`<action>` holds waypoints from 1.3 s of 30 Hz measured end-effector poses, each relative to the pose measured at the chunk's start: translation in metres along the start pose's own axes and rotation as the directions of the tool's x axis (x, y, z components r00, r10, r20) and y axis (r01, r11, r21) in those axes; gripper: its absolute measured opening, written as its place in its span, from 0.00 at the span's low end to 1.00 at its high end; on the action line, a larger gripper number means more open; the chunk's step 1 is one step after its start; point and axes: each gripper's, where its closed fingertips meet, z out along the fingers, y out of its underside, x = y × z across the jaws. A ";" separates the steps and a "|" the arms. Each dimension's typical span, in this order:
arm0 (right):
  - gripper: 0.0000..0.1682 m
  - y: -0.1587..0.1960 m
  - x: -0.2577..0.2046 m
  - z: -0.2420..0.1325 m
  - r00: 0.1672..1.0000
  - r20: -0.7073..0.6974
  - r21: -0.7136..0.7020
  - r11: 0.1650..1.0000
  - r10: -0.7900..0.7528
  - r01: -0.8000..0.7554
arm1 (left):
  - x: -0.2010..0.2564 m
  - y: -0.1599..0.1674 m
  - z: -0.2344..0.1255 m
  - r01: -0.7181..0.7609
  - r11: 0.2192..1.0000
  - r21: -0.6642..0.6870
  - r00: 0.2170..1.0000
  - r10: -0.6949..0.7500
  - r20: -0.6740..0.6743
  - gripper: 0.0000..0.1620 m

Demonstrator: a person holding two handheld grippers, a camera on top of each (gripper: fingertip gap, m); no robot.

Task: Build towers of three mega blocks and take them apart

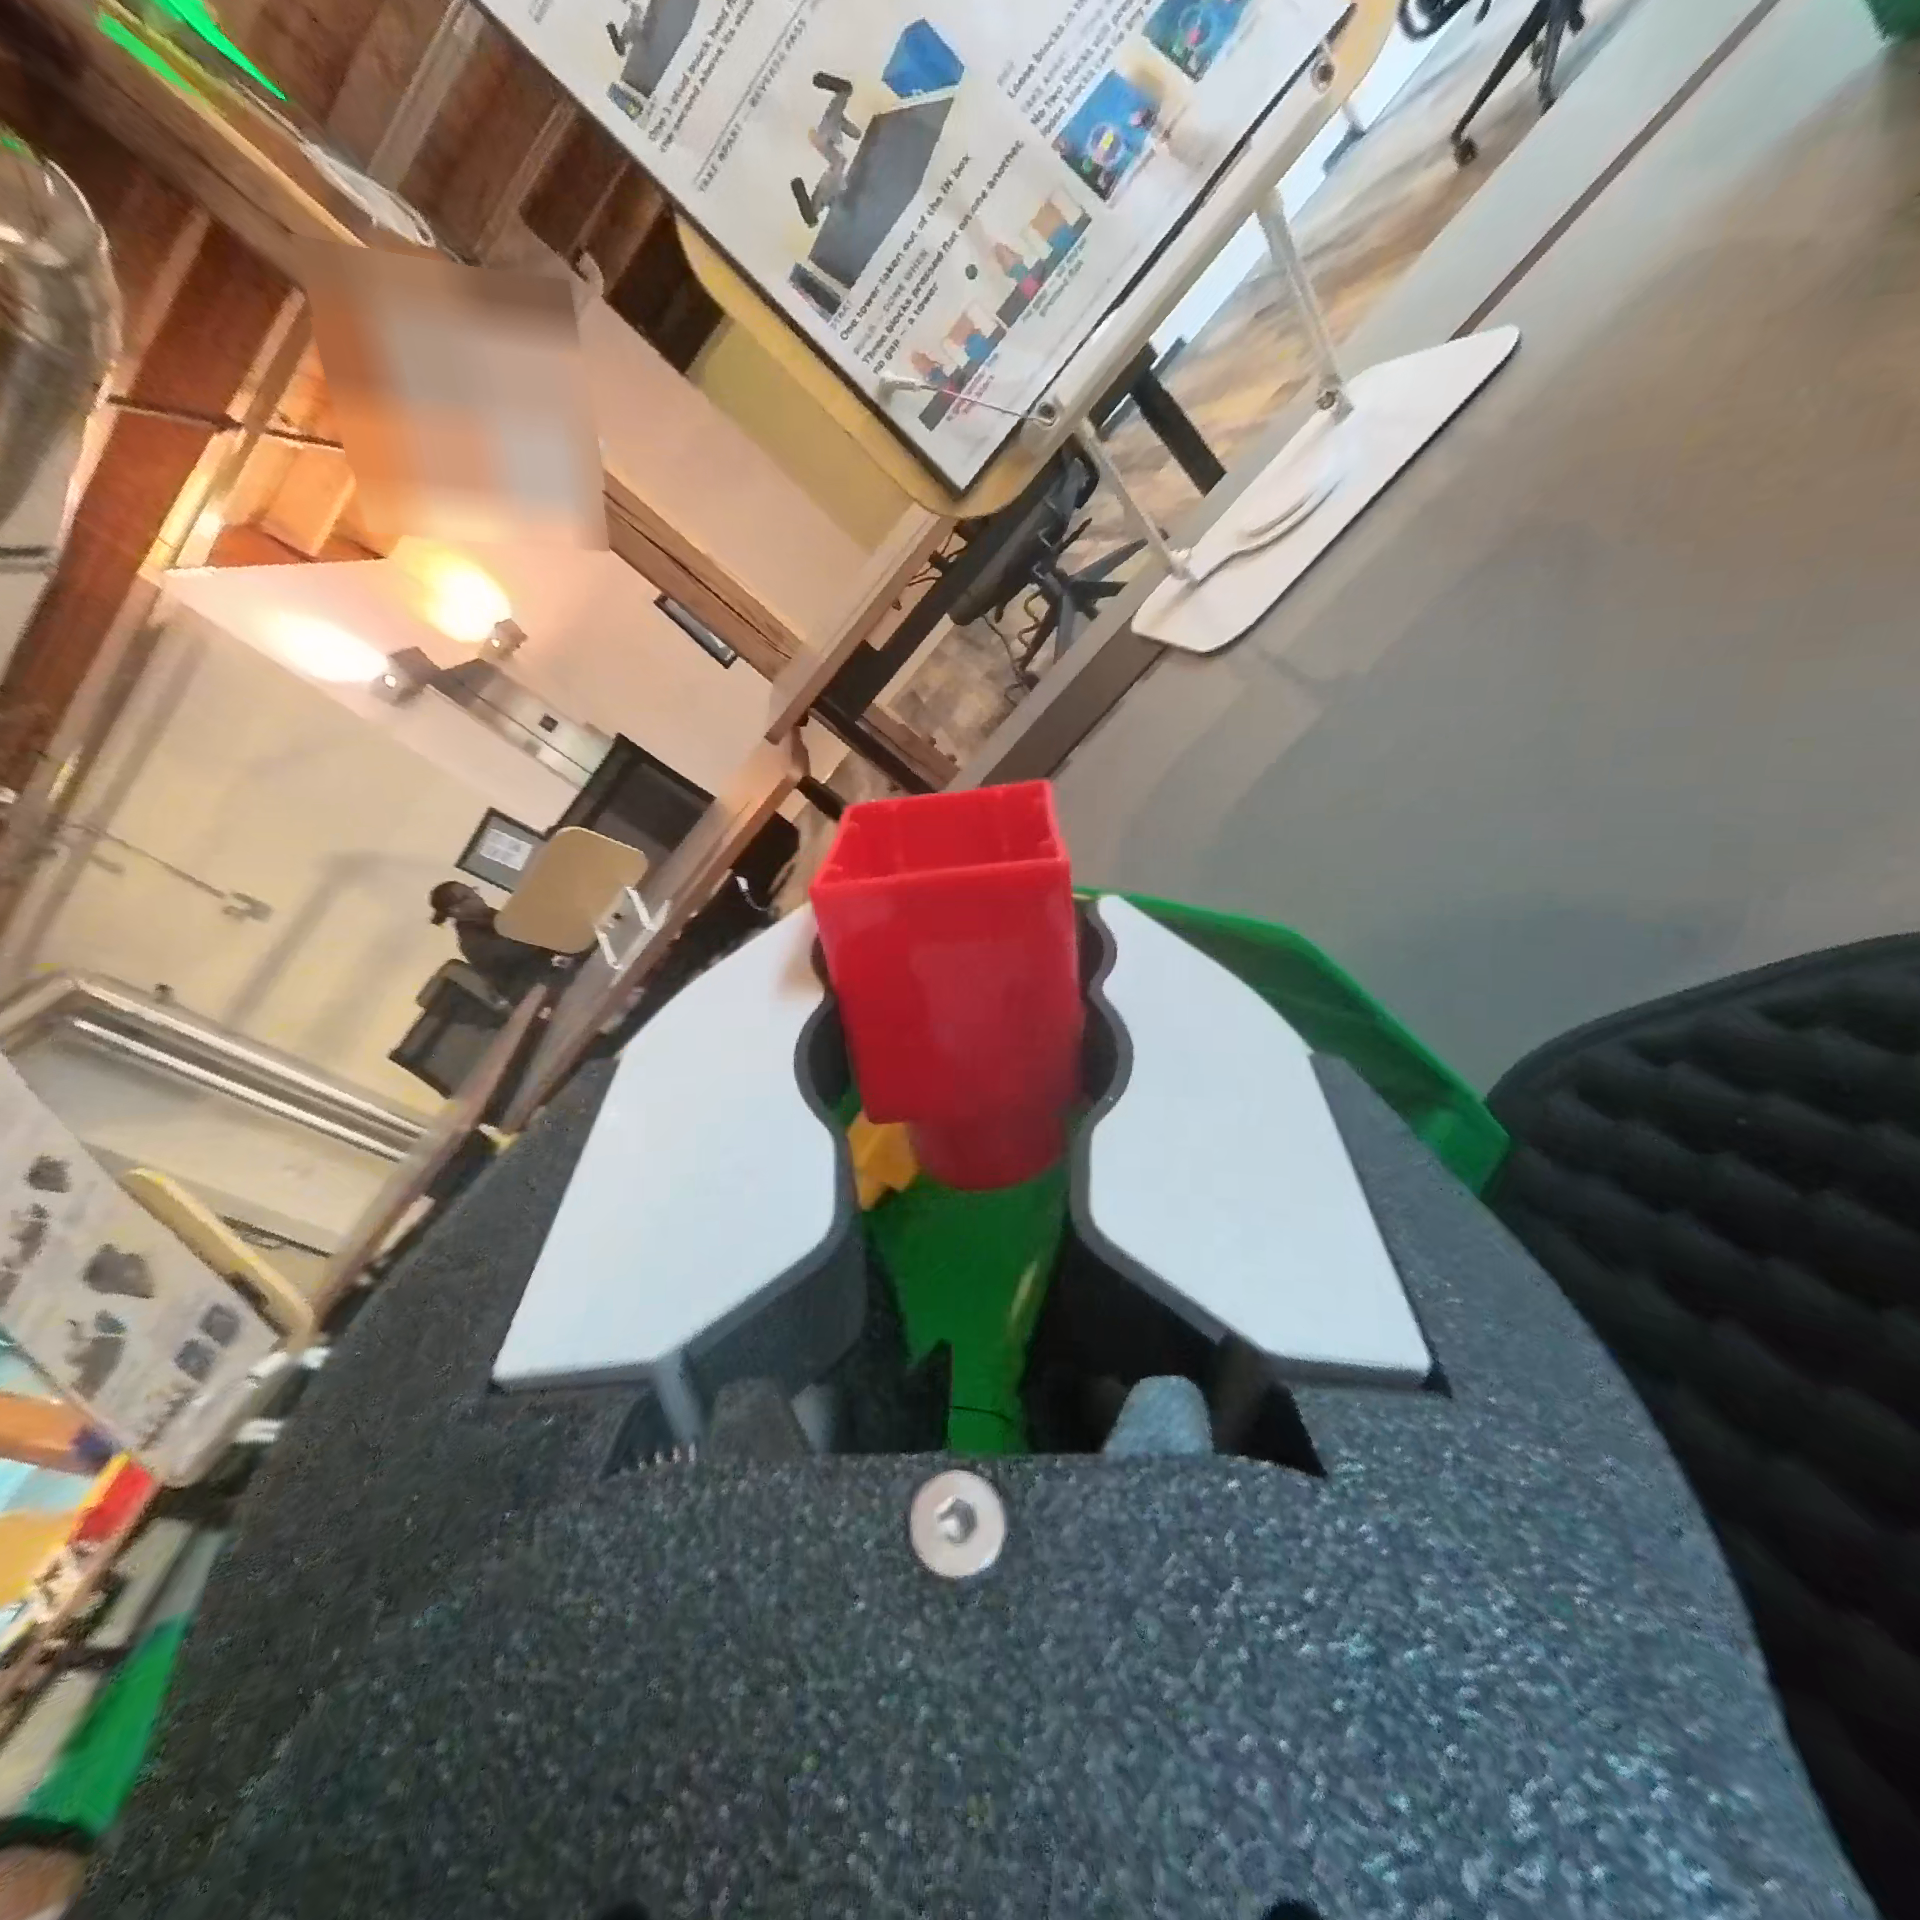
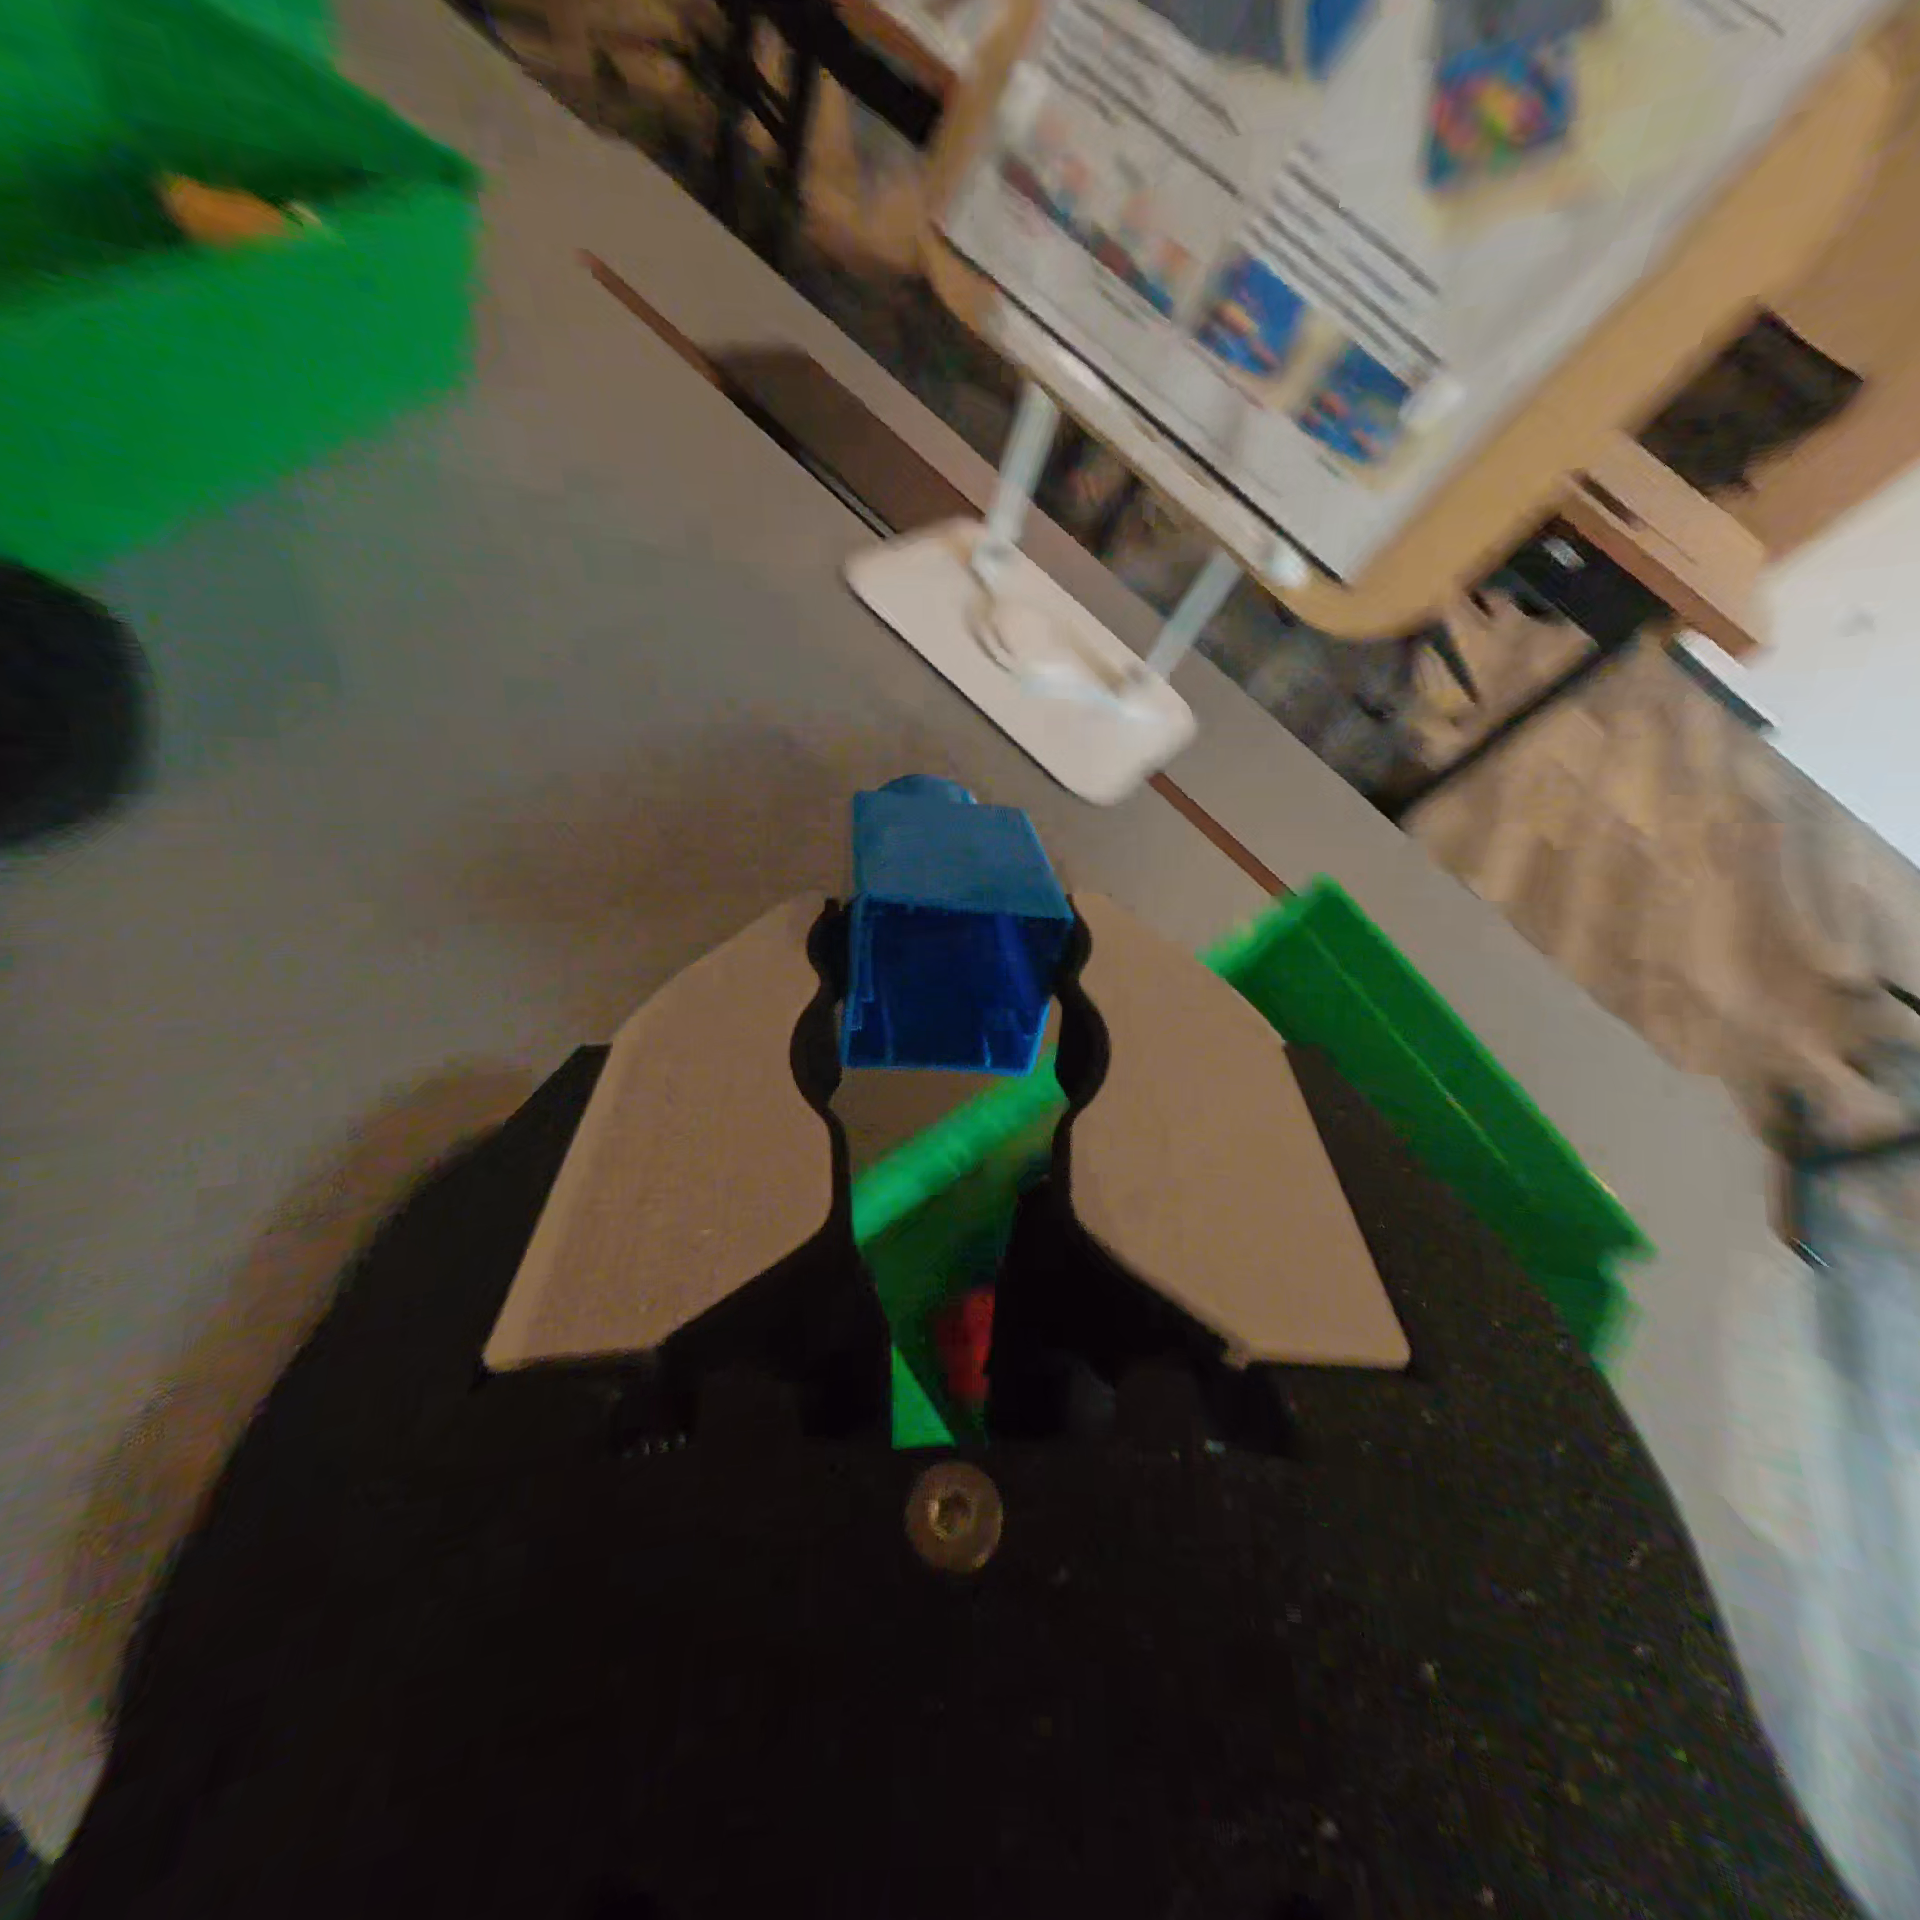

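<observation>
My left gripper (image 1: 951, 987) is shut on a red mega block (image 1: 945, 966), held in the air with its hollow underside pointing away from me. A green bin (image 1: 1340, 997) lies below it, with a bit of a yellow block (image 1: 878, 1162) showing between the fingers. My right gripper (image 2: 951, 977) is shut on a blue mega block (image 2: 951, 935), its hollow underside facing the camera and its stud pointing away. It hangs above the grey table, over the rim of the green bin (image 2: 1434, 1081). A red block (image 2: 966, 1340) shows in the bin, seen between the fingers.
A white stand (image 2: 1023, 655) holding an illustrated instruction board (image 1: 935, 187) sits at the table's far edge (image 2: 1226, 821). A black foam-lined case (image 1: 1745, 1247) lies to the right in the left wrist view. A green shape (image 2: 208, 312) fills the upper left of the right wrist view. The tips of one gripper are about 40 cm away from the tips of the other. From my left tips it is roughly 12 cm to the green shape (image 2: 208, 312); from my right, 40 cm.
</observation>
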 end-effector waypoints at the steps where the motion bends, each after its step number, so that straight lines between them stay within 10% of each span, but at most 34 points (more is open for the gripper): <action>1: 0.23 0.015 0.020 -0.007 0.998 -0.057 -0.059 0.998 -0.006 0.003 | 0.001 0.000 0.000 0.026 1.000 0.003 1.000 -0.026 -0.012 0.26; 15: 0.23 0.147 0.152 0.019 0.986 -0.151 -0.590 0.807 -0.073 -0.031 | 0.012 -0.015 -0.004 0.121 0.991 0.057 0.989 -0.115 -0.098 0.26; 29: 0.23 0.231 0.207 0.067 0.960 0.077 -0.934 0.316 -0.269 0.164 | 0.013 -0.019 -0.007 0.069 0.997 0.034 0.994 -0.066 -0.083 0.26; 39: 0.23 0.243 0.205 0.077 0.971 0.079 -0.936 0.318 -0.226 0.151 | 0.013 -0.018 -0.005 0.055 0.998 0.023 0.995 -0.053 -0.090 0.26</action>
